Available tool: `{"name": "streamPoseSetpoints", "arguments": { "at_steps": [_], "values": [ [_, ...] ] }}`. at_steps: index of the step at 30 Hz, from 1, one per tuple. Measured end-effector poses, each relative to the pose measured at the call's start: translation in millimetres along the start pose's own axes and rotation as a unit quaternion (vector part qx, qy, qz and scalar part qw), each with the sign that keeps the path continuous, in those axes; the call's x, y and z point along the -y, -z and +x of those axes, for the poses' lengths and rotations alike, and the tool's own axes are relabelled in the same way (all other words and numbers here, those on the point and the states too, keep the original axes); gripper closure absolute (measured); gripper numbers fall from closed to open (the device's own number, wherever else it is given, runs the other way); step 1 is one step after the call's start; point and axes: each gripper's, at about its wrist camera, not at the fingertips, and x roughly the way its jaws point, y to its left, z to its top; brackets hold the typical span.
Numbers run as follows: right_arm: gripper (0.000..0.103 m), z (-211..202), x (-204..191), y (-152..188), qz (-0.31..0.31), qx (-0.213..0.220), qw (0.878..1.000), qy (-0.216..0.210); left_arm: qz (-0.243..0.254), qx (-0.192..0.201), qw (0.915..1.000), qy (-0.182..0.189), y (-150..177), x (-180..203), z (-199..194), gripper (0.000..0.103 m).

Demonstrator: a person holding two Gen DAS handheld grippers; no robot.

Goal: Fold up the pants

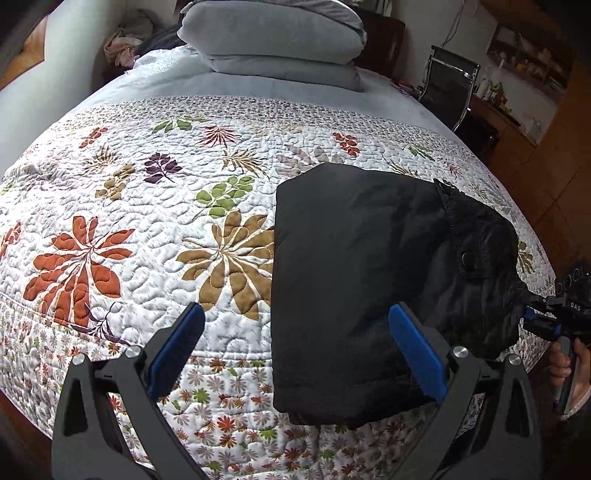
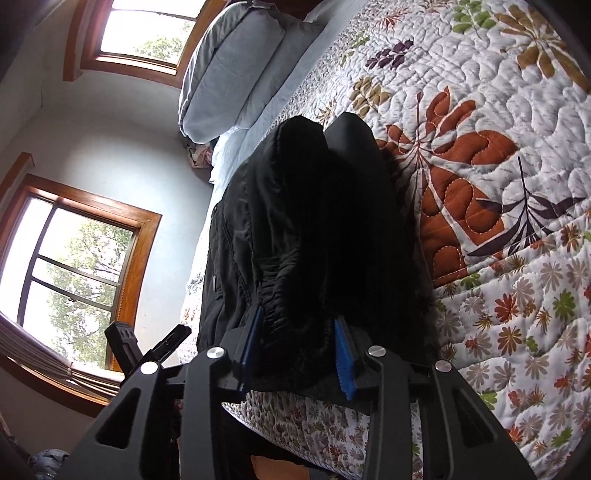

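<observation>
Quilted bed (image 1: 155,229): the folded pants (image 1: 362,266) lie right of the spread, empty left gripper (image 1: 295,354). The right gripper (image 2: 299,354), nearer, pinches their waist edge.

white letters "das" stand on the right gripper (image 1: 526,314).

Bare quilt (image 1: 147,206) lies open from nine to eleven o'clock; stacked pillows (image 1: 273,40) block twelve, folded pants (image 1: 369,258) fill three o'clock.

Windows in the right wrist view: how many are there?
2, both on the left wall: one window at top, a larger window lower left. Others may be out of view.
</observation>
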Motion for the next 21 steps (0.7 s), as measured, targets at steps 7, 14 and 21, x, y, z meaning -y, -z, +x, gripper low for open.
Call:
{"name": "streamPoseSetpoints", "arguments": {
  "at_steps": [7, 14, 21],
  "values": [
    [0.059, -8, -2, 0, -0.001, 0.004, 1.000, 0.003, 0.023, 0.012, 0.9996, -0.009, -4, 7, -9, 0.003],
    [0.040, -21, -10, 1, -0.010, 0.015, 1.000, 0.017, 0.025, 0.010, 0.9996, -0.006, -5, 9, -10, 0.003],
    [0.036, -26, -12, 2, -0.019, 0.014, 0.999, 0.030, -0.025, -0.031, 0.9990, 0.018, 5, -7, 6, 0.003]
  ]
}}
